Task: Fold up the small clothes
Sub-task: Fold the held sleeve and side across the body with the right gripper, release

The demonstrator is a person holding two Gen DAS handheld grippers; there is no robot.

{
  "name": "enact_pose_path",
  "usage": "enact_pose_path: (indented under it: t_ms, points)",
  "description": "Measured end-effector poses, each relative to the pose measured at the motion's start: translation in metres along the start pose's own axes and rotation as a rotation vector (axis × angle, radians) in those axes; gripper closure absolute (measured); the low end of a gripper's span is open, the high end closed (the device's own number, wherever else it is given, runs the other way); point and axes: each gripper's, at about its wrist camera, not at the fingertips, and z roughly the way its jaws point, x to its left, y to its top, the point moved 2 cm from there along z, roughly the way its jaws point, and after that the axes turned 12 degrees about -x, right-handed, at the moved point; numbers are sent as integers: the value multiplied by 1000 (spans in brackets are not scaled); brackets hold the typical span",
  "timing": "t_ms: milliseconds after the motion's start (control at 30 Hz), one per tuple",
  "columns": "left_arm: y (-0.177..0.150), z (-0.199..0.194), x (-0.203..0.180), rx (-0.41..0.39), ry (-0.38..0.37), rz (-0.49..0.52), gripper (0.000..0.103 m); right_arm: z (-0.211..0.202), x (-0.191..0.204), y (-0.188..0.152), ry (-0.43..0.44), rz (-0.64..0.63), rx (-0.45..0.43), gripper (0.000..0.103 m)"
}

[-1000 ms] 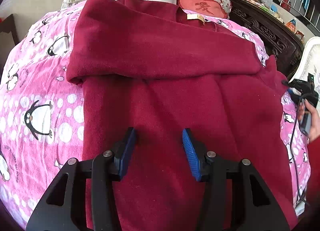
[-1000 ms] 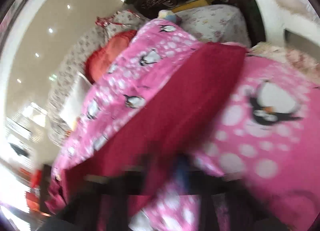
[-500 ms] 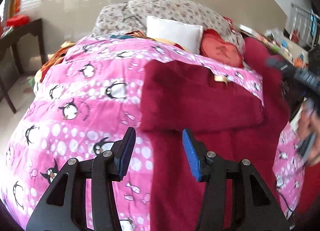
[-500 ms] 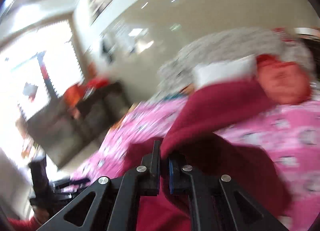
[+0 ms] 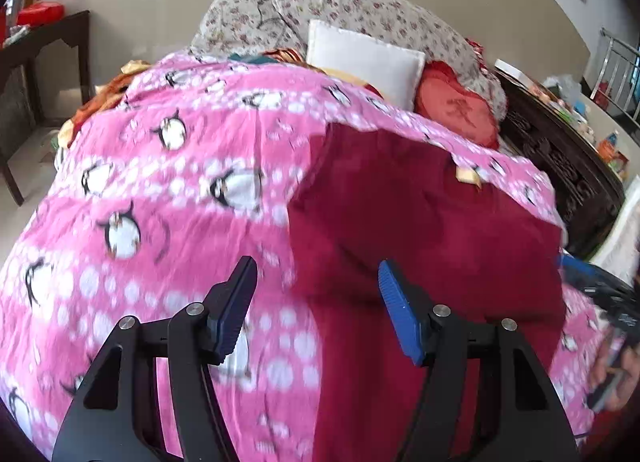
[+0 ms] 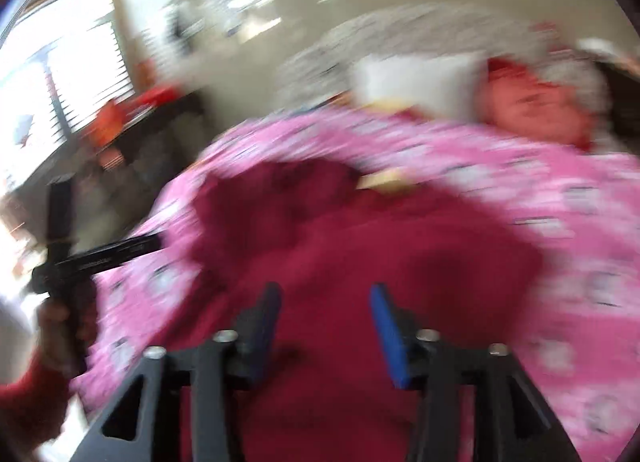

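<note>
Crimson fleece garment lies spread on a pink penguin-print quilt that covers the bed, toward the right half of the bed in the left wrist view. Its far part is folded over into a thick band running across, and a yellowish label shows at the far right corner of that band. The near end of the garment runs out of the bottom of the picture, behind the left claw, so its hem is not visible.

The left claw has its two blue-padded fingers set wide apart with nothing between them; it is above the left edge of the garment, one finger over the quilt, the other over the red cloth.

In the right wrist view the right claw also stands apart and empty, over the red garment. This picture is heavily smeared, so folds and edges of the cloth are hard to make out there. At its left edge a hand gripping a black handle shows, partly cut off.

At the far end of the bed sit a white pillow, a red cushion and a flowered pillow. A dark carved headboard runs along the right.
</note>
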Motion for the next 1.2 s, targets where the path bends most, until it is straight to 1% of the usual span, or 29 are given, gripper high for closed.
enact_pose_path:
  t_ms: [33,67,100,133,167,233,267,300,333,367,433,467,500,567,600,667,733,767,800,833,867,900,933,967,1000,1067,1133,1167,1200]
  points:
    - [4,5,0,-5,15,-3,40,-5,-13,1,-65,17,-15,37]
    - [9,11,-1,-11,33,-11,40,-8,-32,2,-145,53,-25,35]
    - [13,18,-2,-15,42,-15,40,-7,-57,2,-196,128,-25,34]
    - [16,22,-2,-14,48,-16,40,-7,-71,1,-187,176,-21,34]
    - [18,30,-4,-9,59,-19,40,0,-86,0,-156,239,-11,34]
    - [21,44,-9,-6,60,-15,40,27,-111,-8,-121,350,55,34]
    - [21,49,-13,-4,62,-7,40,41,-117,-14,-95,390,93,39]
    - [20,53,-16,1,67,7,40,53,-119,-17,-34,405,110,42]
    - [19,56,-18,5,71,18,40,52,-121,-13,-37,371,77,70]
    - [17,59,-21,10,85,43,40,51,-118,-6,-53,315,42,87]
    - [14,61,-22,11,104,68,40,47,-113,14,-54,242,12,93]
    - [12,62,-22,9,105,72,40,49,-110,23,-70,199,9,94]
    - [11,63,-21,11,105,72,40,52,-105,33,-111,126,0,95]
    - [4,72,-18,33,113,64,40,60,-94,46,-202,-14,-31,95]
    - [0,75,-17,42,117,58,40,67,-93,51,-239,-58,-47,95]
    - [-8,81,-15,58,127,47,40,79,-106,48,-229,14,-20,95]
    - [-16,82,-12,66,116,38,38,92,-122,30,-240,58,57,95]
    - [-17,81,-11,68,108,32,38,89,-130,21,-242,84,75,93]
    - [-17,79,-11,71,105,30,38,83,-138,16,-221,138,61,89]
    - [-16,76,-10,75,107,32,38,74,-142,15,-214,175,48,69]
    - [-14,70,-10,73,114,39,38,63,-145,16,-230,200,38,60]
    - [-11,64,-10,63,122,46,38,46,-144,19,-230,215,15,54]
    - [-8,57,-11,44,134,55,38,30,-140,20,-206,221,-8,54]
    - [-3,47,-12,9,148,66,38,10,-130,22,-149,224,-31,54]
    - [-1,43,-12,-9,149,69,38,3,-120,22,-108,218,-36,54]
    - [2,36,-16,-44,140,70,38,-3,-93,17,-36,170,-9,54]
    - [0,41,-20,-31,136,82,38,4,-62,4,-28,59,51,54]
    - [-4,50,-23,-8,154,98,38,9,-52,-7,-69,-16,93,55]
    - [-7,58,-23,10,168,107,38,18,-46,-20,-160,-101,144,55]
